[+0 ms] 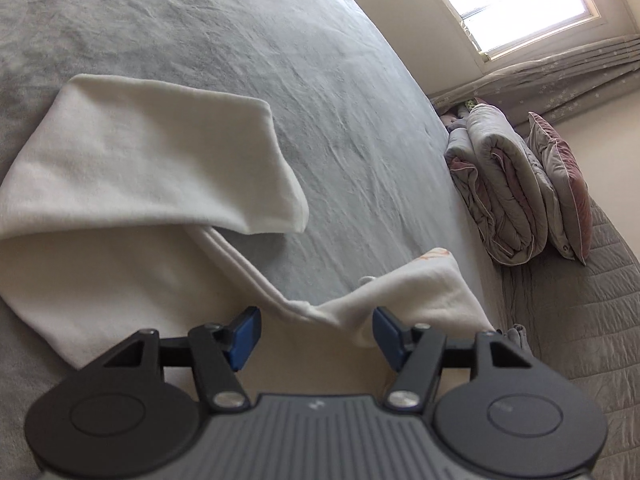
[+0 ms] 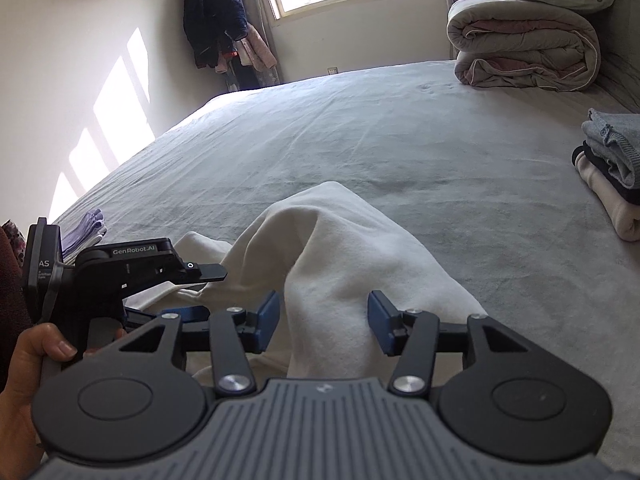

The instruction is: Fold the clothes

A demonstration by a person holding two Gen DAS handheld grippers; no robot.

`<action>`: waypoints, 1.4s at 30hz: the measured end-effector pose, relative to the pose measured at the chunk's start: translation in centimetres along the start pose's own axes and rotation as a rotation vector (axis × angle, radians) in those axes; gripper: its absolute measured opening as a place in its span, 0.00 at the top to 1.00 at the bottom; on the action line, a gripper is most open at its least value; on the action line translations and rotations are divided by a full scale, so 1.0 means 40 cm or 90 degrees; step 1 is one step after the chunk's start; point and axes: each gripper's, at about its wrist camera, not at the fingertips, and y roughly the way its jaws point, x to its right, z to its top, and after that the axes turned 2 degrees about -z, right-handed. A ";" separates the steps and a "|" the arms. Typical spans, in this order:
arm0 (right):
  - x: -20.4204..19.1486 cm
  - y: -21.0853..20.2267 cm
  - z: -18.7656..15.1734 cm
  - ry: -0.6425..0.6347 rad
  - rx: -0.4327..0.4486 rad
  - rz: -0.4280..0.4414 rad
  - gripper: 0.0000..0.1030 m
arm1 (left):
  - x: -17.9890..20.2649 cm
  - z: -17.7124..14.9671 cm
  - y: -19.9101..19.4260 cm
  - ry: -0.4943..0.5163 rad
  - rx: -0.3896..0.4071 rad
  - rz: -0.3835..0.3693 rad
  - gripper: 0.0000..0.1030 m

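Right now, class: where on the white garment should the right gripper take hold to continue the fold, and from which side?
Probably the raised ridge of the white garment, which stands up off the grey bed directly ahead of the right gripper. Come from the near side, along the fingers: the open jaws already straddle the ridge, so closing should pinch it.

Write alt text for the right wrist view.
The right gripper is open over a rumpled white garment on a grey bed. At left a hand holds the left gripper; folded clothes sit at right.
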 end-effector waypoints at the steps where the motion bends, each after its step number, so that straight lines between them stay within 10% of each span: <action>1: -0.001 0.004 -0.002 -0.002 0.000 -0.003 0.47 | -0.003 0.001 0.006 -0.012 -0.001 0.000 0.41; 8: -0.021 0.032 -0.018 -0.043 -0.001 -0.034 0.48 | 0.007 0.001 0.028 -0.033 0.011 0.015 0.54; 16: -0.018 0.020 -0.017 -0.059 -0.001 -0.039 0.78 | 0.026 -0.002 0.011 0.014 0.022 0.041 0.79; 42: 0.006 -0.151 -0.070 -0.016 -0.112 0.170 0.89 | 0.060 -0.077 -0.240 0.225 -0.007 0.018 0.85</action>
